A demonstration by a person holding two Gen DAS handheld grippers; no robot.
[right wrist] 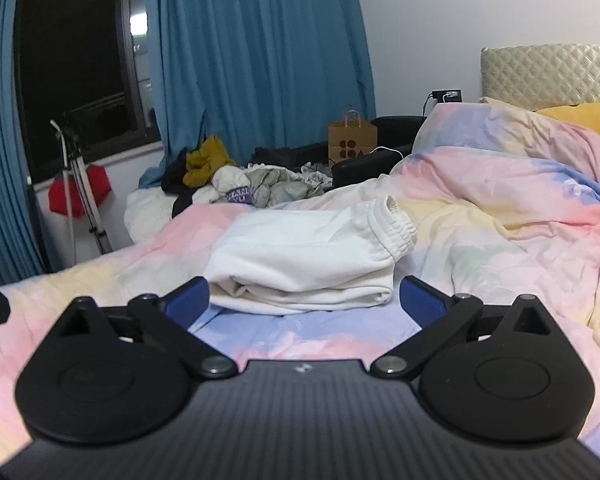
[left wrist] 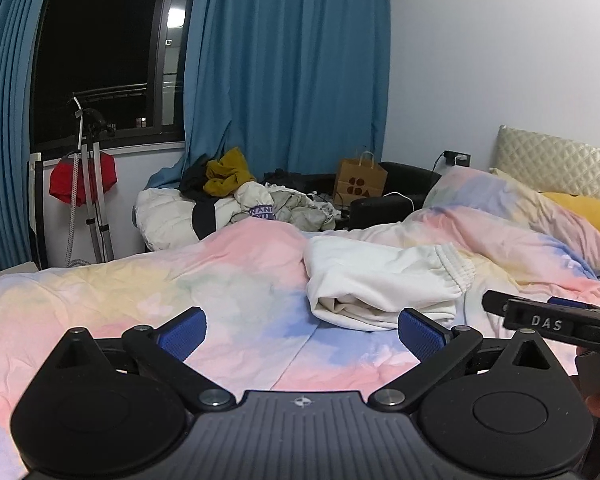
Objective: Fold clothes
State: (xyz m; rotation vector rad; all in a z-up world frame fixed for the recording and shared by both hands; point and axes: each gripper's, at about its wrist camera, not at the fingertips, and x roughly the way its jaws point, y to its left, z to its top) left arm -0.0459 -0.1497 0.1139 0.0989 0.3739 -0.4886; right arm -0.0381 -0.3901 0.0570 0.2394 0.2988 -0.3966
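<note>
A folded white garment (left wrist: 384, 280) with an elastic cuff lies on the pastel duvet (left wrist: 140, 300); it also shows in the right wrist view (right wrist: 308, 256). My left gripper (left wrist: 302, 330) is open and empty, held above the duvet just left of and nearer than the garment. My right gripper (right wrist: 304, 300) is open and empty, its jaws spread right in front of the garment's near folded edge. The right gripper's body (left wrist: 556, 320) shows at the right edge of the left wrist view.
A heap of unfolded clothes (left wrist: 252, 196) lies beyond the bed's far side, also in the right wrist view (right wrist: 244, 184). A brown paper bag (left wrist: 360, 180), a garment steamer stand (left wrist: 88, 184), blue curtains (left wrist: 288, 72), pillows (left wrist: 540, 204) and the headboard (left wrist: 560, 160) surround the bed.
</note>
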